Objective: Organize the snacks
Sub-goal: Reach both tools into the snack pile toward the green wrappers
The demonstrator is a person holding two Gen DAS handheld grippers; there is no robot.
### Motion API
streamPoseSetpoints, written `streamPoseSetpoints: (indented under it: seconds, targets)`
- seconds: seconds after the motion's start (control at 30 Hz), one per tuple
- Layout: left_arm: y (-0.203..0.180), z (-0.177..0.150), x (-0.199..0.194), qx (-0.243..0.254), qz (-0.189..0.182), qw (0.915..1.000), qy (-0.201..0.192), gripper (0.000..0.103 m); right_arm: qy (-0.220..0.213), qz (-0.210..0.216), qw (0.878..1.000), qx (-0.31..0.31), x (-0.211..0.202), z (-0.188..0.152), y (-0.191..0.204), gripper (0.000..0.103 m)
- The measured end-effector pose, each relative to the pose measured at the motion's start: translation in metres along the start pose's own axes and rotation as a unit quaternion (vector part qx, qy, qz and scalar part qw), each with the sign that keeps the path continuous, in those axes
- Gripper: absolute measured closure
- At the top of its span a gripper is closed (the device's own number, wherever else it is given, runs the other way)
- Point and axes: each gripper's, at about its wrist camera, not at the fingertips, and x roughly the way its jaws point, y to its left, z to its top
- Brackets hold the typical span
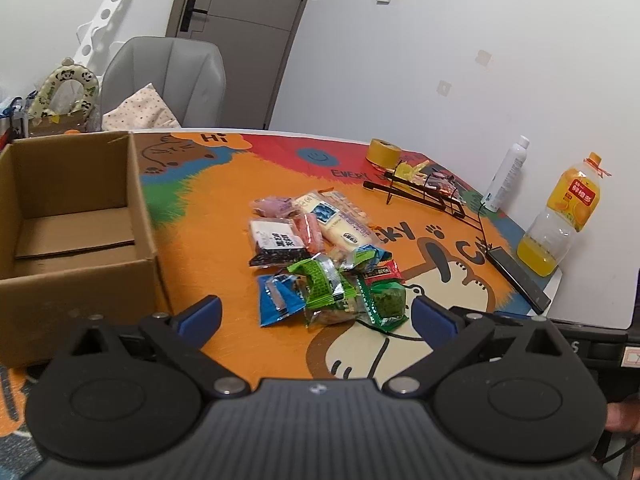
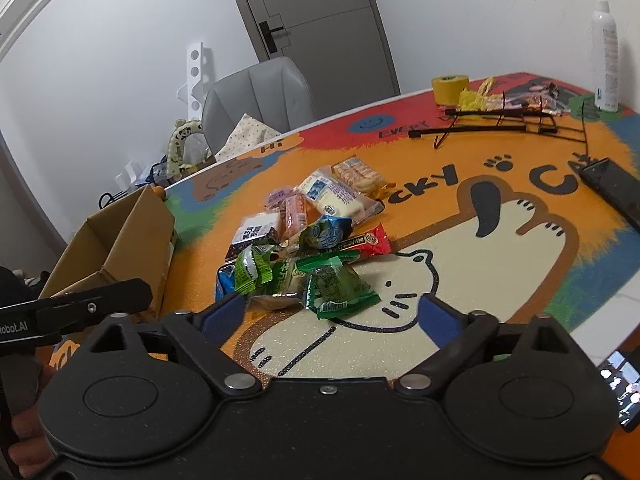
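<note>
A pile of wrapped snacks (image 1: 320,252) lies in the middle of the orange cartoon mat; it also shows in the right wrist view (image 2: 308,244). Green packets (image 1: 328,280) sit nearest, with a blue one (image 1: 276,300), a red one (image 2: 366,242), a black-and-white one (image 1: 274,242) and a pale long pack (image 1: 340,224) behind. An open, empty cardboard box (image 1: 76,216) stands at the left, also seen in the right wrist view (image 2: 124,248). My left gripper (image 1: 316,316) is open just short of the pile. My right gripper (image 2: 332,316) is open, holding nothing, with the green packets (image 2: 336,288) between its fingertips.
A black wire rack (image 1: 428,192), yellow tape roll (image 1: 383,152), white bottle (image 1: 506,174), orange juice bottle (image 1: 560,220) and dark phone (image 1: 518,278) stand at the right. A grey chair (image 1: 168,80) is behind the table. The left gripper's finger (image 2: 92,308) shows at the right view's left edge.
</note>
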Motion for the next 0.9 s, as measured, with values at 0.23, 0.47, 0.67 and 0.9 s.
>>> streamPoseSetpoints:
  seconds: [0.23,0.47,0.67,0.9]
  targets:
    - [-0.006,0.002,0.021,0.01,-0.002,0.9999,-0.007,0.008,0.01,0.012,1.0,0.009,0.021,-0.001,-0.008,0.026]
    - [-0.006,0.004,0.046,0.004,-0.005,1.0,0.006,0.019,0.019,0.011,1.0,0.006,0.04,0.003,-0.011,0.03]
    - [-0.01,0.01,0.066,0.003,-0.007,0.9998,0.018,0.022,0.026,0.014,1.0,0.004,0.053,0.004,-0.012,0.033]
    - [-0.014,0.012,0.088,0.002,-0.008,0.9993,0.038,0.028,0.031,0.019,0.999,0.004,0.066,0.006,-0.013,0.034]
